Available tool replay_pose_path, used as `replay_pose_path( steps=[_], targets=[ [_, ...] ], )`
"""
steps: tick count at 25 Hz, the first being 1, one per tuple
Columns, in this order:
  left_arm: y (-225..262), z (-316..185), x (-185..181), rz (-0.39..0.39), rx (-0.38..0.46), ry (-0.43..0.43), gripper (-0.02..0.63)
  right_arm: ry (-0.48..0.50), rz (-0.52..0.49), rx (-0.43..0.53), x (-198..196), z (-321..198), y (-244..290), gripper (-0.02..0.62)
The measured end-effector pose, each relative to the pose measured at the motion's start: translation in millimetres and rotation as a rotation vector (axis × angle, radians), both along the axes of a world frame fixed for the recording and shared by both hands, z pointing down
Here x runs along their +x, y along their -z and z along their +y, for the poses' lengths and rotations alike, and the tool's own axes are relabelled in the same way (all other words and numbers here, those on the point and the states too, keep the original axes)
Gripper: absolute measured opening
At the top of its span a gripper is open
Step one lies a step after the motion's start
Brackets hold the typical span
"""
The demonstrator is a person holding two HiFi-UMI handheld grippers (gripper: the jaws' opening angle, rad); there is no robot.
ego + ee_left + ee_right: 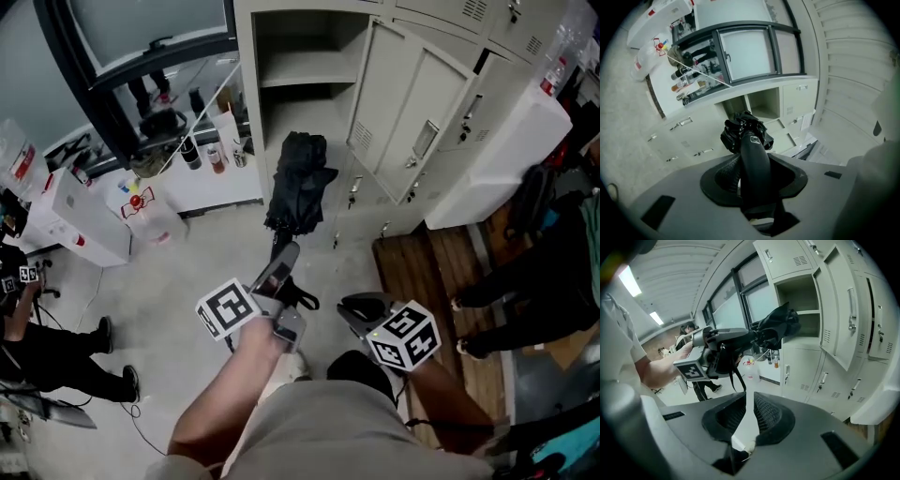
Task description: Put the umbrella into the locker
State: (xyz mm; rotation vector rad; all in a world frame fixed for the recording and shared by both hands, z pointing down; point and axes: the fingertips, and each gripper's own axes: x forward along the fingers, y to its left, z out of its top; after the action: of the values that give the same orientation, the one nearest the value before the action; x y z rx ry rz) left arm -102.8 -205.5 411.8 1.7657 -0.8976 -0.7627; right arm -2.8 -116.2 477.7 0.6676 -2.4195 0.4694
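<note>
Left tongs (752,171) pinched the black handle of the folded black umbrella (298,183); handle ran between the jaws, bundled canopy out beyond their tips; tongs pointed about level. Umbrella hung in the air above the floor (187,281), resting on nothing, its canopy end just before the open compartment of the pale locker (309,112); whether it had crossed the compartment's front edge, could not tell. Locker door (412,112) stood swung out to the right. Right tongs (749,416) spread by a narrow gap, nothing between them; tilted downward, to the right of the left tongs and apart from the umbrella.
</note>
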Motion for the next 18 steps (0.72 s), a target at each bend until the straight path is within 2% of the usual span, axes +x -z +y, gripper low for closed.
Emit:
replay_pose_path(
  steps=[7,18],
  targets=[
    [-13,-77,-5,-0.041,-0.044,0.05,0.163,0.021,0.007,-0.018,1,-49,-7,0.02],
    [-17,-238,8,-0.055,-0.052,0.179,0.163,0.175,0.016,0.003,21,-156,13,0.02]
  ],
)
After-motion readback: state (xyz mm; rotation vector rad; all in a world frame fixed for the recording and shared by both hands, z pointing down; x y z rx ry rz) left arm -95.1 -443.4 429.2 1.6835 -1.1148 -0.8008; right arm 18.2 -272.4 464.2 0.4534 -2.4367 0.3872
